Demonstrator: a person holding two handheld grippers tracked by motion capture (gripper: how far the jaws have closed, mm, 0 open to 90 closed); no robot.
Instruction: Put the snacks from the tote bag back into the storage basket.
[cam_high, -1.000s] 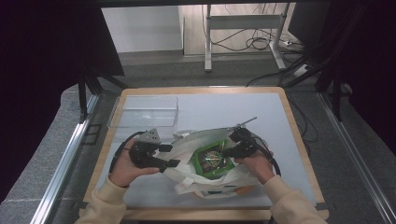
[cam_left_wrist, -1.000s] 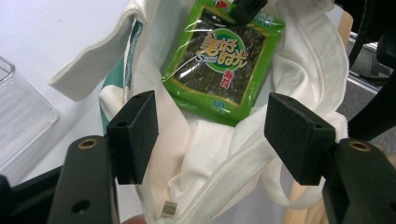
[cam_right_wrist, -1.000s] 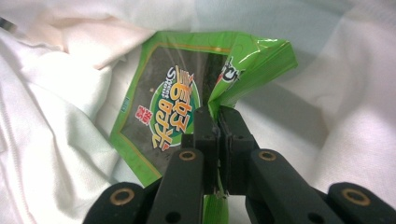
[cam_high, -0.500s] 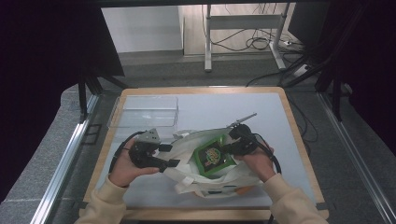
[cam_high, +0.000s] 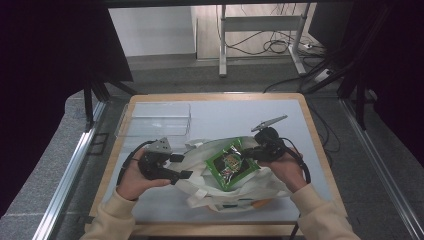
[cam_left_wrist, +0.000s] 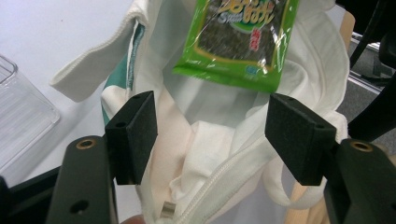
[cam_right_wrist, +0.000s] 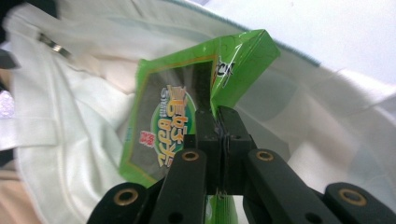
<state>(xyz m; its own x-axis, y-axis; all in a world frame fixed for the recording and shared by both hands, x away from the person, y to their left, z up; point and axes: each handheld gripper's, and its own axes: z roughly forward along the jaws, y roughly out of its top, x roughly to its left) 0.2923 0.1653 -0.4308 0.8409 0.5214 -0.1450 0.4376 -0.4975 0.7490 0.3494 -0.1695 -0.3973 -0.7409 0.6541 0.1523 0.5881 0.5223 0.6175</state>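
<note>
A white cloth tote bag (cam_high: 235, 195) lies open on the table near the front edge. My right gripper (cam_high: 247, 157) is shut on a corner of a green seaweed snack packet (cam_high: 227, 165) and holds it tilted just above the bag's mouth. In the right gripper view the jaws (cam_right_wrist: 217, 116) pinch the packet (cam_right_wrist: 163, 126) over the bag (cam_right_wrist: 60, 140). My left gripper (cam_high: 181, 166) is at the bag's left rim. In the left gripper view its jaws (cam_left_wrist: 212, 133) stand wide apart, with folds of the bag (cam_left_wrist: 205, 140) and its zip edge lying between them. The packet (cam_left_wrist: 238, 42) hangs beyond.
A clear plastic box (cam_high: 155, 120) stands at the back left of the table, and its corner (cam_left_wrist: 18, 116) is close to the left gripper. The table's wooden rim (cam_high: 320, 145) runs along the right, close to my right hand. Cables trail from both grippers.
My right gripper has lifted the green packet up out of the bag's mouth. The left gripper has kept still at the bag's rim.
</note>
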